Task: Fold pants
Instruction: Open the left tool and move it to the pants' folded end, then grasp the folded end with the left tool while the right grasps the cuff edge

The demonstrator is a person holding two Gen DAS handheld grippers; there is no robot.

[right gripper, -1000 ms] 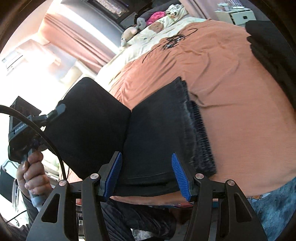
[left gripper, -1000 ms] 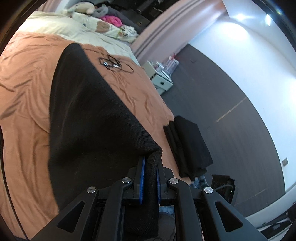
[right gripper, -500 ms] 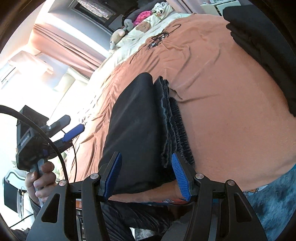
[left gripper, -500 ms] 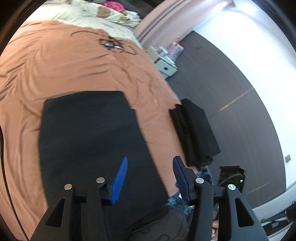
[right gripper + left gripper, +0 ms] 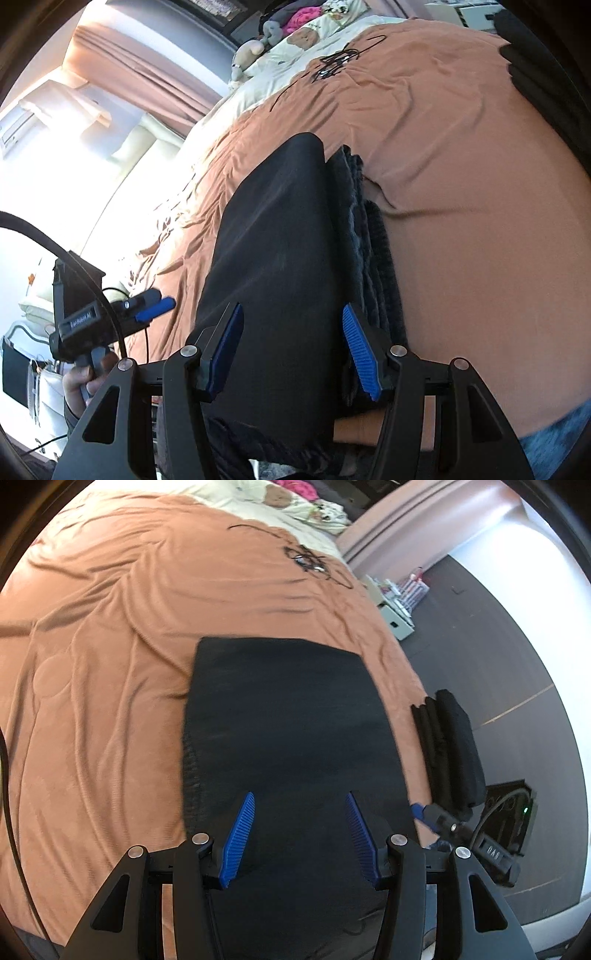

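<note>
The black pants [image 5: 288, 716] lie folded flat on the orange bedcover [image 5: 92, 664], near the bed's front edge. My left gripper [image 5: 300, 797] hovers open just above their near end, with nothing between its blue pads. In the right wrist view the pants [image 5: 280, 229] show a smooth top layer with a ribbed lower layer sticking out on the right. My right gripper [image 5: 291, 308] stands open over that near end, its pads straddling the fabric without pressing it. A hand [image 5: 85, 376] holds the left gripper [image 5: 155, 310] at the lower left.
A stack of folded black clothes [image 5: 450, 749] lies at the bed's right edge. A tangle of black cable [image 5: 306, 559] rests farther up the cover, before pillows and soft toys [image 5: 255, 48]. A white nightstand [image 5: 395, 616] and a black box [image 5: 509, 812] stand on the dark floor.
My left gripper let go of the lifted pants fold and opened. The fold dropped flat over the lower layer. The left gripper then sank toward the pants, and the right gripper shifted sideways.
</note>
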